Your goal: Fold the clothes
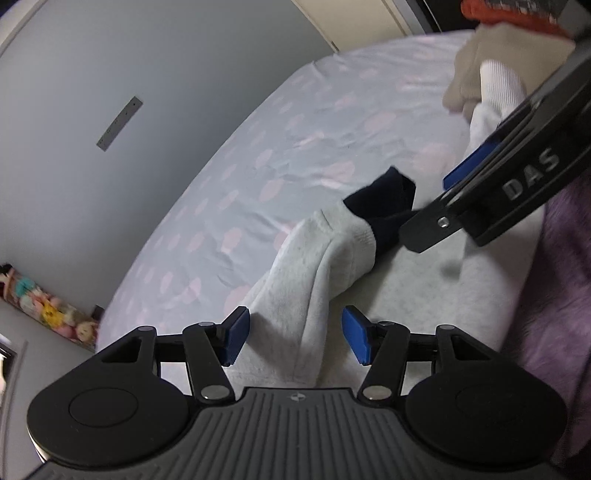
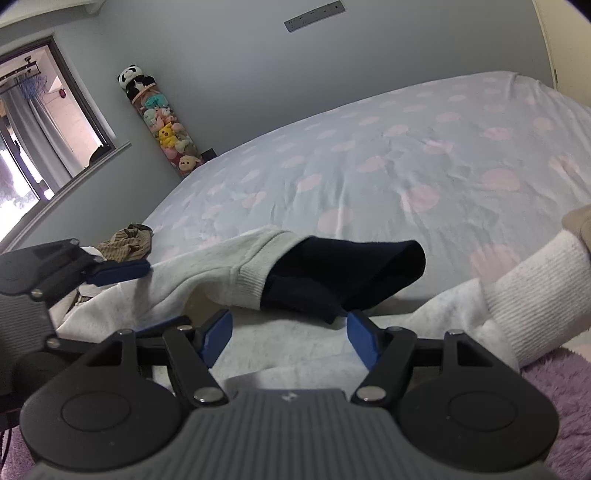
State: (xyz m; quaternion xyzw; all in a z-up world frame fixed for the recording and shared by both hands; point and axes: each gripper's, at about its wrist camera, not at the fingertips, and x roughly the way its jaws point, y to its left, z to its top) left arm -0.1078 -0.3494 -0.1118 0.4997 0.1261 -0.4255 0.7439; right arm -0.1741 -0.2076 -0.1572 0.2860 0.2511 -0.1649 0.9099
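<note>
A light grey sweatshirt (image 2: 280,350) lies on the bed's near side. One sleeve (image 1: 314,266) forms a raised ridge, and a dark navy cloth (image 2: 343,277) sticks out of its ribbed cuff (image 2: 255,284). My left gripper (image 1: 295,339) is open astride that ridge, its blue pads clear of the fabric. My right gripper (image 2: 291,339) is open just above the sweatshirt's body with nothing between its fingers. It crosses the left wrist view's upper right, where one of its blue pads (image 1: 467,164) shows. The other sleeve ends in a whitish ribbed cuff (image 2: 535,280).
The bed sheet (image 2: 406,155) is pale blue with pink spots. A purple fuzzy blanket (image 2: 554,387) lies at the near right. A beige garment (image 1: 487,55) and an orange-red item (image 1: 498,11) sit at the right, and a striped garment (image 2: 129,240) at the left edge. Plush toys (image 2: 166,129) stand by the wall.
</note>
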